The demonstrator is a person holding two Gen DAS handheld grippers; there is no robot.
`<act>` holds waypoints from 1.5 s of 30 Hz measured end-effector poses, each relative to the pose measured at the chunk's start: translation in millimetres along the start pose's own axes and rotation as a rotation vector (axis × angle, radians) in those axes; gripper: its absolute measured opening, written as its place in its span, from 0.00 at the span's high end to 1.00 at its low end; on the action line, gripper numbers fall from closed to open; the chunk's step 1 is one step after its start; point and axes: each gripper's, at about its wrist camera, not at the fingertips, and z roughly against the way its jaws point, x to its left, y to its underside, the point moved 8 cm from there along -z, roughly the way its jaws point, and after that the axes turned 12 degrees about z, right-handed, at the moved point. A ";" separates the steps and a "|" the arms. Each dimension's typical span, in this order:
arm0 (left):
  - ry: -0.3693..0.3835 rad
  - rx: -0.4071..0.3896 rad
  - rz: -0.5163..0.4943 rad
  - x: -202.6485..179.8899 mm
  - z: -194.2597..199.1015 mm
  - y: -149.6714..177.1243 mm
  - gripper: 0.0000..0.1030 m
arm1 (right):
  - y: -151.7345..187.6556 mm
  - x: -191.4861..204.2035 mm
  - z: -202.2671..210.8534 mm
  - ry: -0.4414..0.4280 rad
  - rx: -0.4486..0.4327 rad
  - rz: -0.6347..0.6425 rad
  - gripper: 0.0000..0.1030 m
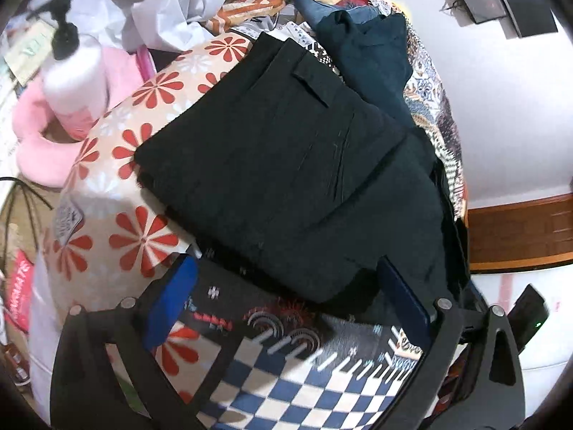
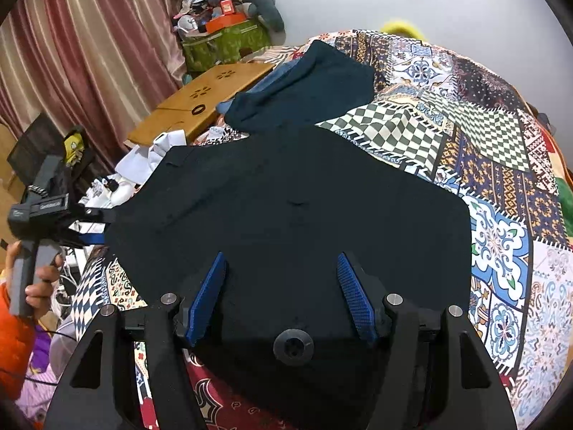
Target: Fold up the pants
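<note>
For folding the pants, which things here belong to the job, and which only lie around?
Belong to the job:
- black pants
- left gripper
- right gripper
- patchwork bedspread beneath them

Only lying about:
- dark blue garment
- pump bottle
- pink cushion
- wooden lap table
- white cloth

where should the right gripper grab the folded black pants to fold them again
Judging by how they lie, grip the near edge of the black pants, coming in low from the front. The layers there are stacked flat on the bedspread, right under the right gripper, whose jaws stand open.
</note>
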 end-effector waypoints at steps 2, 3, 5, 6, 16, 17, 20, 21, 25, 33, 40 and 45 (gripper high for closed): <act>0.029 0.017 0.017 -0.8 -5.9 -4.8 0.02 | 0.1 1.6 -0.9 -0.002 0.004 0.006 0.41; 0.039 0.026 0.026 -0.6 -10.8 -8.3 0.01 | 0.6 2.4 -1.6 -0.002 0.005 0.010 0.40; 0.042 0.037 0.038 0.7 -17.9 -16.3 0.01 | -0.1 5.0 -3.6 -0.002 0.005 0.013 0.39; 0.040 0.040 0.034 -0.8 -20.7 -19.8 0.01 | 0.0 5.0 -3.8 -0.004 0.005 0.012 0.39; -0.010 -0.023 0.024 -2.9 -34.0 -54.6 0.41 | 0.3 3.5 -4.3 -0.021 -0.007 -0.013 0.38; -0.009 -0.028 0.030 -2.8 -35.3 -57.5 0.52 | 0.4 3.1 -4.1 -0.021 -0.008 -0.017 0.38; 0.001 -0.069 0.041 -4.5 -28.6 -64.9 0.71 | 0.4 2.7 -3.7 -0.024 -0.012 -0.025 0.38; -0.006 -0.090 0.025 -7.0 -24.9 -66.5 0.73 | 0.2 2.2 -3.2 -0.026 -0.014 -0.030 0.38; -0.088 -0.250 -0.117 -37.1 6.1 -67.2 0.77 | 2.0 -4.2 9.3 -0.029 -0.042 -0.090 0.40; -0.185 -0.580 -0.488 -147.7 82.6 -41.3 0.80 | 40.9 -57.8 62.6 0.091 -0.085 -0.237 0.40; -0.034 -0.669 -0.702 -259.5 107.3 13.1 0.83 | 86.0 -89.0 62.9 0.168 -0.010 -0.293 0.40; 0.060 -0.634 -0.798 -324.8 89.5 52.8 0.84 | 91.0 -87.7 49.2 0.137 -0.008 -0.298 0.40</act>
